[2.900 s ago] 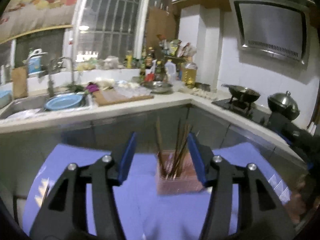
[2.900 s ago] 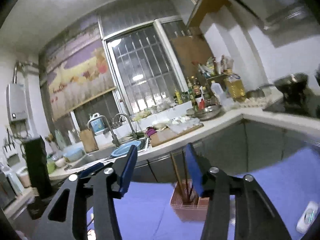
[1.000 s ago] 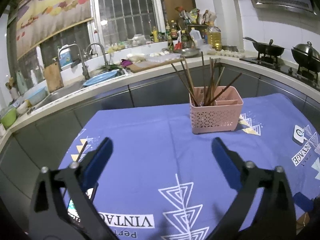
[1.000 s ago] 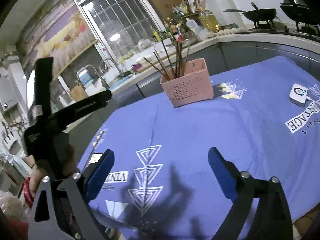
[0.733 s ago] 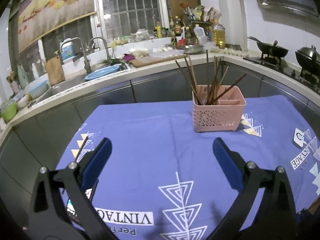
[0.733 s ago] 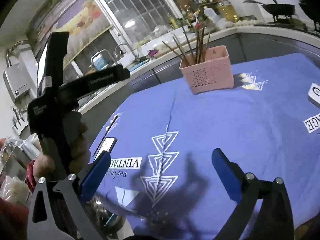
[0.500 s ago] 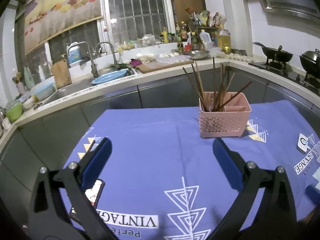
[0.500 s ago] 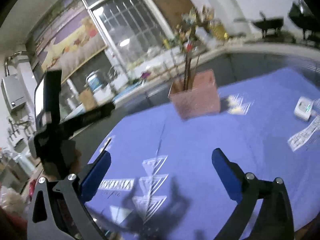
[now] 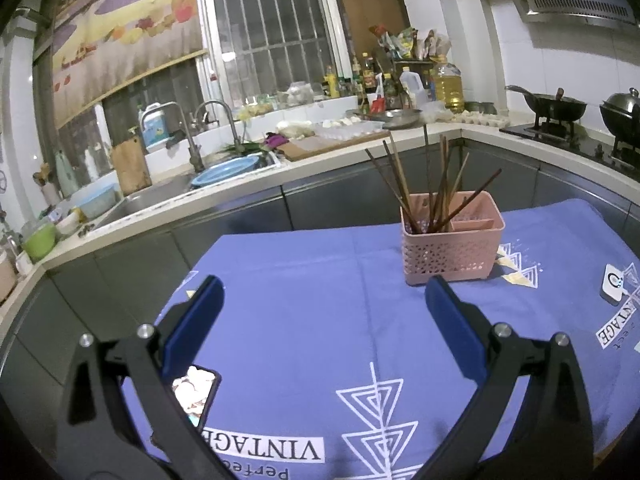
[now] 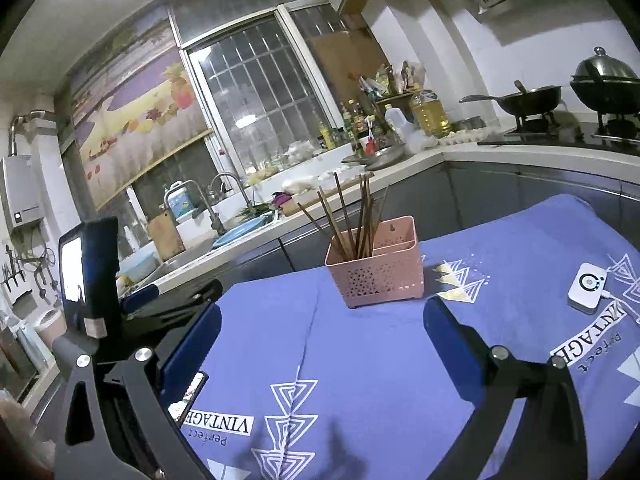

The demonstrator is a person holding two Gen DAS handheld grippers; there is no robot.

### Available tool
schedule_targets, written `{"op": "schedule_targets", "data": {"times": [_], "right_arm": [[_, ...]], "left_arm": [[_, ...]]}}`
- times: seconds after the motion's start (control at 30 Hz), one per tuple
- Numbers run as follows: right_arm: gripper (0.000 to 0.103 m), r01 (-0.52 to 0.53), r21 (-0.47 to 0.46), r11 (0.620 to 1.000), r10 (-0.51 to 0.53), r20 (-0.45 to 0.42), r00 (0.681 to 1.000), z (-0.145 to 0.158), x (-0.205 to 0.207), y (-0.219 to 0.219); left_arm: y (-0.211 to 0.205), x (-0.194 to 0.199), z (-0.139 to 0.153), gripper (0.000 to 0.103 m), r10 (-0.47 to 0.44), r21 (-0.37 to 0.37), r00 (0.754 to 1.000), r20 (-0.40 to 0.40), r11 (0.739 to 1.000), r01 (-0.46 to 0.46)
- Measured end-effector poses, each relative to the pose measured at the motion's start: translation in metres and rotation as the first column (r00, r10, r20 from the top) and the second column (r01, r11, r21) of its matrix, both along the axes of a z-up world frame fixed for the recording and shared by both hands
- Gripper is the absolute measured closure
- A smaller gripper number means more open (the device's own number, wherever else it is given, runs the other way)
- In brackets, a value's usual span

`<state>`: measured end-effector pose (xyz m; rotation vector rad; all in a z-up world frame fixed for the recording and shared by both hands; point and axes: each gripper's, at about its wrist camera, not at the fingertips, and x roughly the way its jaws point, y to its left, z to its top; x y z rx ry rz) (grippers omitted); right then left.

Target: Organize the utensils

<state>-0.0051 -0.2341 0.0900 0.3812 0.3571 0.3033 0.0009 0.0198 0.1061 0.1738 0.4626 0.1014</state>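
In the left wrist view, the left gripper is being held above the blue tablecloth with its jaws spread wide and nothing between them. The pink utensil basket is being seen beyond the gripper, toward its right finger, standing upright on the cloth. A bundle of dark chopsticks is being kept in the basket's left compartment, the sticks leaning outward at different angles. A phone is being shown lying flat on the cloth, well apart from the basket and partly covered by the gripper's left finger. A small white device is being seen on the cloth to the right of the basket.

In the right wrist view, the right gripper is likewise being held over the cloth with its jaws wide and empty. The basket is being framed just beyond the gap between the fingers, the chopsticks standing in its left compartment. The left gripper is being seen far to the left of the basket, and the white device to its right.
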Motion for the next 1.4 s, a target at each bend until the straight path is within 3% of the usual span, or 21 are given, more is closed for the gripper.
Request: {"op": "schedule_targets", "data": {"times": [1.4], "right_arm": [[0.004,-0.01,0.014,1.0,0.01,-0.027,1.0,-0.001,0.003,0.001]], "left_arm": [[0.001,0.004,-0.01,0.006,-0.019,-0.019,1.0,-0.022,1.0,0.019]]}}
